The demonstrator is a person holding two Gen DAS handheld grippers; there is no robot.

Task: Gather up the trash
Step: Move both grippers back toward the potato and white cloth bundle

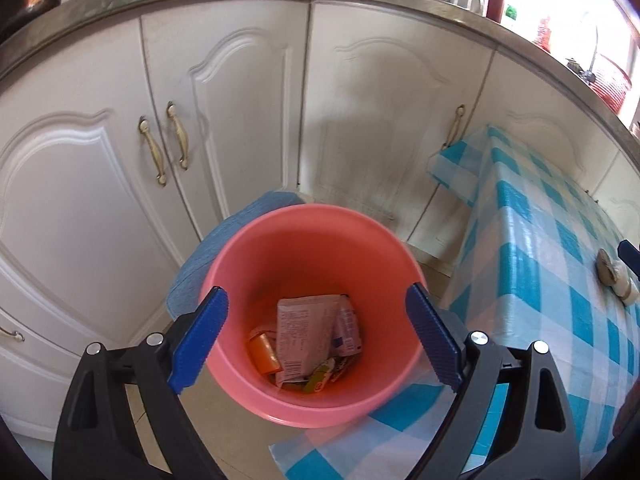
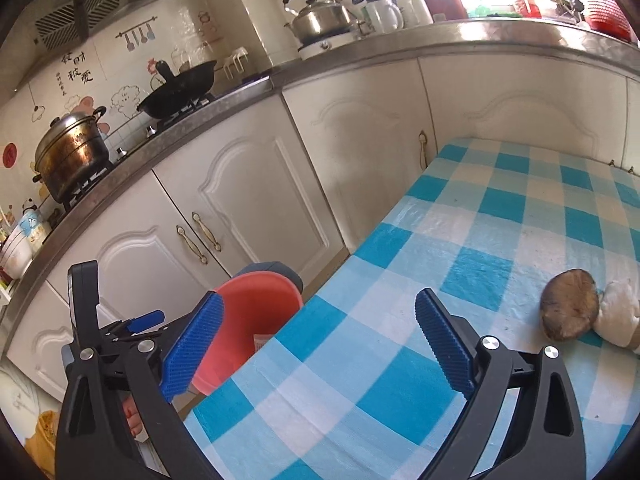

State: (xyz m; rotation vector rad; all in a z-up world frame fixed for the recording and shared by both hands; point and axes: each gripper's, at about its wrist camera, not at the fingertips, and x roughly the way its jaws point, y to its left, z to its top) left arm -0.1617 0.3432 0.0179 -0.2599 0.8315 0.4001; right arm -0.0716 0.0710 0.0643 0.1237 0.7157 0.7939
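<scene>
- Left gripper (image 1: 316, 338): jaws wide, nothing between the pads; it hangs over the mouth of the pink bin (image 1: 240, 256).
- Bin stands on the floor beside the table with the blue-checked cloth (image 1: 560, 240), in front of white cabinet doors (image 1: 240, 100).
- Wrappers (image 1: 306, 336) and an orange piece (image 1: 264, 354) lie at the bin's bottom, below the open jaws.
- Right gripper (image 2: 318, 344): jaws wide, empty, above the cloth.
- Mushroom (image 2: 570, 304) lies on the cloth, right of the right gripper, apart from it.
</scene>
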